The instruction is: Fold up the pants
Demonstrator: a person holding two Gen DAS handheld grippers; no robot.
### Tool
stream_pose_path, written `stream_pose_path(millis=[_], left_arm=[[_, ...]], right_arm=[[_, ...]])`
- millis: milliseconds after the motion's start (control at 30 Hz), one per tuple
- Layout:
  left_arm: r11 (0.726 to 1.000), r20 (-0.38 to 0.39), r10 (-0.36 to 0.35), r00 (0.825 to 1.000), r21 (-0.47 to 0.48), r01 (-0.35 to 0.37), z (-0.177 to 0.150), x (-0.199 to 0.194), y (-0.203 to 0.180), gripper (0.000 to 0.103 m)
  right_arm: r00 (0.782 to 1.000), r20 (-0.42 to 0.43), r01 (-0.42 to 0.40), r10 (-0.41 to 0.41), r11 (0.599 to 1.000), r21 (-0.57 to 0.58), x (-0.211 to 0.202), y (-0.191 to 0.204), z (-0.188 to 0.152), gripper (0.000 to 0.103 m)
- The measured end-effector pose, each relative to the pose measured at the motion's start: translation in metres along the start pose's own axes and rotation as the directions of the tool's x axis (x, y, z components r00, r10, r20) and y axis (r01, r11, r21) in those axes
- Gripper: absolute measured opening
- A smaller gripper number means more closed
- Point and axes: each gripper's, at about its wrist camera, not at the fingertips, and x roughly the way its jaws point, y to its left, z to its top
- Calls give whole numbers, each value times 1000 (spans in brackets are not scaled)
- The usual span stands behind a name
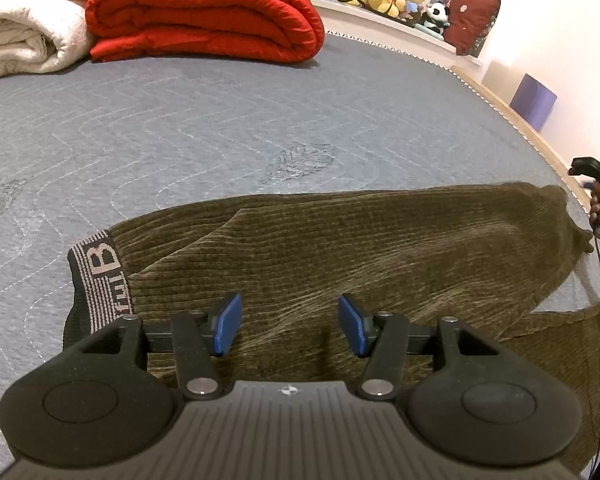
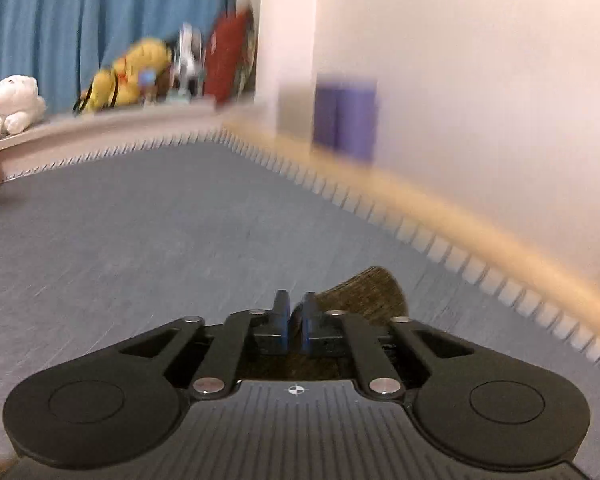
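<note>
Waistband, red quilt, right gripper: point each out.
waistband (image 1: 100, 280), left wrist view, on the striped band by the letter B.
red quilt (image 1: 204, 12), left wrist view, on its top fold.
right gripper (image 2: 295, 326), right wrist view, between its fingertips.

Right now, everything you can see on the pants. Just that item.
The pants are olive-brown ribbed cloth, corduroy-like, with a black elastic waistband carrying pale lettering, a large "B" readable. They lie on the grey quilted mattress, waistband at the left, legs running right, one layer folded over another. The left hand-held gripper is over them near the waistband, jaws open, gripping nothing. The right hand-held gripper is shut on cloth at the far leg end, which looks lifted off the mattress.
</note>
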Motion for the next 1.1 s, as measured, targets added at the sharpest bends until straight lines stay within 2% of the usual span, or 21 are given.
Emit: stream_pose_path(millis=[33,67,133,233,300,367,400,433,500,533,600,667,733,767,833,867,933,1033,1100], left_arm=[[1000,1,-1,1000,1,1,0,0,0,59],[1000,1,-1,1000,2,1,0,0,0,60],[1000,2,1,1000,0,-1,-1,0,0,60],[1000,4,5,1000,-7,-5,0,0,2,61],[1000,5,7,1000,-8,-7,1,0,1,61],[1000,2,11,1000,-2,-11,1,1,-1,61],[1000,1,14,1000,2,-14,1,1,-1,61],[1000,0,17,1000,4,-17,0,2,-2,61],[1000,-1,27,1000,2,-27,0,3,-2,61],[999,-1,32,999,0,-32,0,3,-1,61],[999,0,40,999,-6,-40,0,3,2,61],[999,-2,44,999,-10,-44,0,4,5,61],[999,-9,45,999,-5,-45,-1,6,8,61],[999,-16,46,999,1,-46,-3,9,9,61],[999,-61,50,997,-2,-50,-7,20,16,61],[999,-105,52,993,-4,-53,-11,28,21,61],[997,-184,80,980,2,-81,-19,44,30,61],[996,-160,93,983,20,-91,-20,37,29,62],[991,-136,129,982,40,-124,-21,27,23,61]], right_arm=[[999,34,39,-39,999,18,-5,-10,0,61],[995,68,77,-78,997,25,-8,-21,-2,66],[988,57,144,-147,988,56,-8,-48,-9,66],[976,-66,216,-207,952,215,-5,-98,-31,66],[972,-162,211,-168,928,308,3,-124,-49,67],[981,-182,124,-62,928,352,11,-135,-64,67],[985,-174,69,-5,930,360,13,-136,-69,64],[987,-160,40,16,938,343,14,-134,-73,48],[992,-129,35,4,952,304,13,-135,-72,19],[995,-98,47,-16,943,330,8,-138,-73,14],[990,-8,131,-139,917,377,-15,-138,-73,12],[980,27,176,-198,915,363,-27,-133,-76,13],[975,-61,219,-212,908,357,-23,-133,-81,22],[967,-91,254,-237,892,374,-26,-137,-80,25],[948,-98,315,-302,860,401,-39,-148,-80,55],[942,-83,330,-324,860,390,-48,-151,-77,57],[954,-38,291,-298,883,368,-71,-150,-71,56],[985,44,143,-169,926,348,-113,-146,-57,56],[993,108,20,-56,951,308,-152,-134,-49,56]])
